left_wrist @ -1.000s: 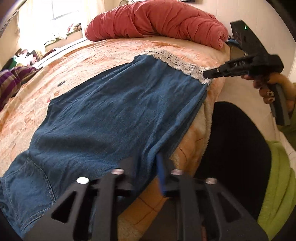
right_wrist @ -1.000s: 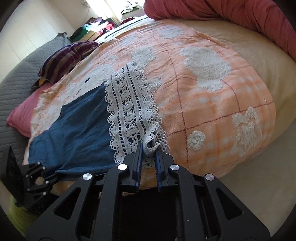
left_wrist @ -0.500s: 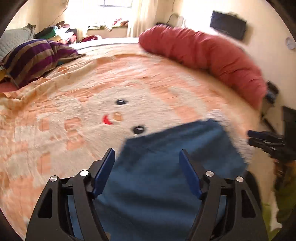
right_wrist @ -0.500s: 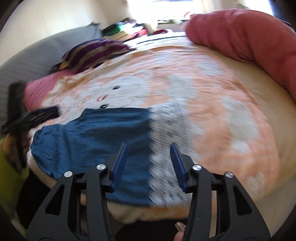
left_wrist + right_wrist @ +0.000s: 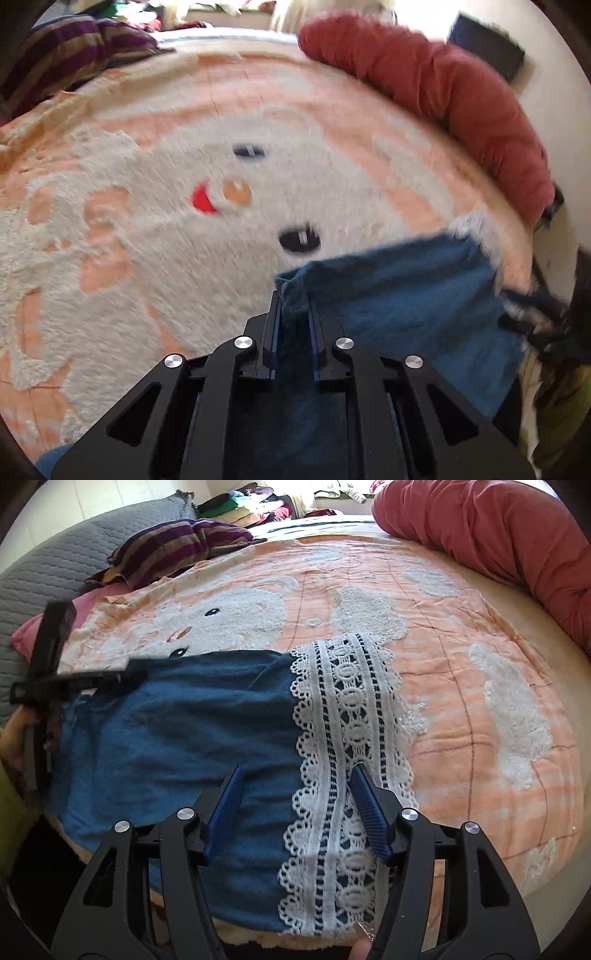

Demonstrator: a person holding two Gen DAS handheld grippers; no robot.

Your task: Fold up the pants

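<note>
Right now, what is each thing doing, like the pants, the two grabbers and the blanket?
Pants: folded over, flat on the bed, lace hem on top.
Left gripper: shut on a corner of the pants.
Right gripper: fingers open, holding nothing, above the lace hem.
Blanket: spread out under the pants.

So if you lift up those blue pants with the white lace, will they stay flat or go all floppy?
Probably floppy: the blue denim pants with white lace trim already show soft wrinkles on the orange blanket. Where the left gripper pinches a corner, the cloth bunches and droops. The lace looks thin, so it might snag.
</note>
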